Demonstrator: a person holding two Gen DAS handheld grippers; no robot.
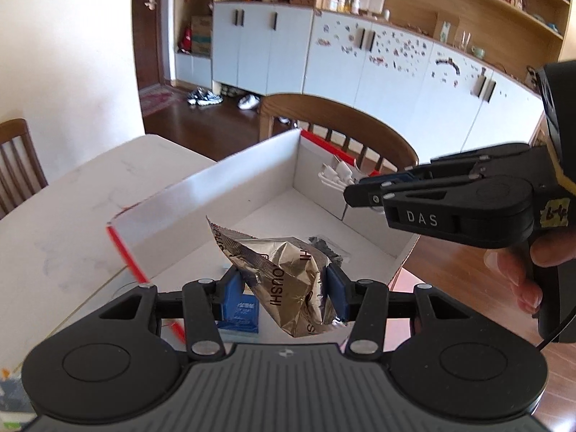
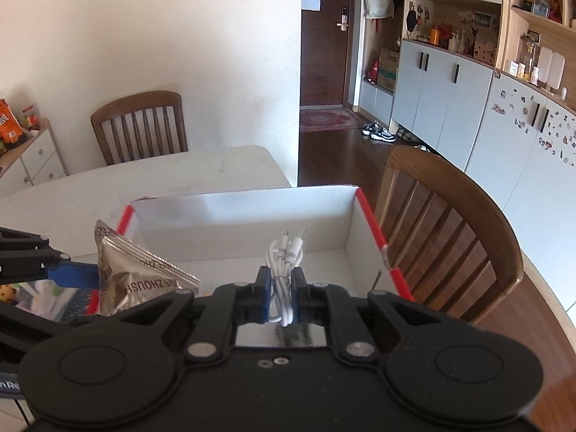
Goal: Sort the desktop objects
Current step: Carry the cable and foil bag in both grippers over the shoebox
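My left gripper (image 1: 284, 288) is shut on a crumpled silver foil packet (image 1: 284, 277) and holds it above the open white box with red edges (image 1: 216, 194). My right gripper (image 2: 281, 289) is shut on a coiled white cable (image 2: 284, 270) and holds it over the same box (image 2: 252, 208). In the left wrist view the right gripper (image 1: 363, 194) reaches in from the right over the box's far side, with the white cable (image 1: 336, 174) at its tips. The foil packet also shows in the right wrist view (image 2: 136, 277). A small dark bag (image 1: 325, 248) lies on the box floor.
A blue packet (image 1: 241, 311) lies under the left fingers. The box stands on a white table (image 1: 64, 223). A wooden chair (image 2: 450, 223) stands right behind the box, another chair (image 2: 140, 126) at the table's far side. Cabinets line the wall.
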